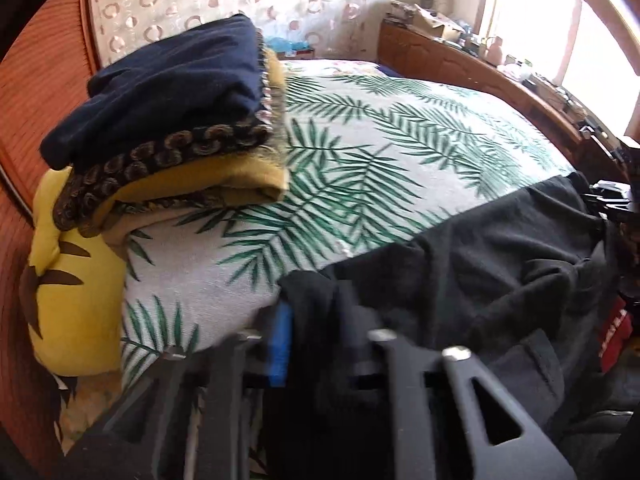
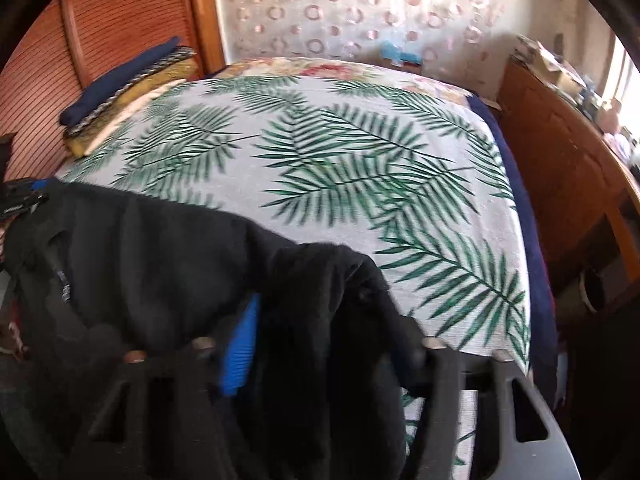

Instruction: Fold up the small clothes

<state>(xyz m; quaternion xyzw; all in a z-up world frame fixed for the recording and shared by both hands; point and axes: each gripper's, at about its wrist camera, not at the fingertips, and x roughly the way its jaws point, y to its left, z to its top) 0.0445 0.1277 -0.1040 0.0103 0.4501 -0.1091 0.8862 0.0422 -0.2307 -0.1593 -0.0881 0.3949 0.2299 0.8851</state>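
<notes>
Bed (image 2: 360,152): covered by a white spread printed with green palm leaves; wooden slatted panel on one side, wooden cabinet on the other.
Garment (image 1: 500,248): black, lying crumpled along the near edge of the bed, stretched between the two grippers; a small label shows on it in the right wrist view.
Left gripper (image 1: 320,344): fingers drawn narrow, clamped on a bunched corner of the garment; blue pad (image 1: 280,344) visible against the cloth.
Right gripper (image 2: 320,344): fingers narrowed on a thick fold of the garment's other corner; cloth fills the gap and drapes over the jaws; blue pad on the left finger shows beside it.
Stack (image 1: 172,120): folded clothes piled at the far side of the bed by the slatted panel, navy on top, then a dark piece with swirl pattern, mustard beneath.
Cushion (image 1: 76,280): yellow with brown marks, just below the stack at the bed's edge.
Cabinet (image 2: 560,168): cluttered top, beside the window.
</notes>
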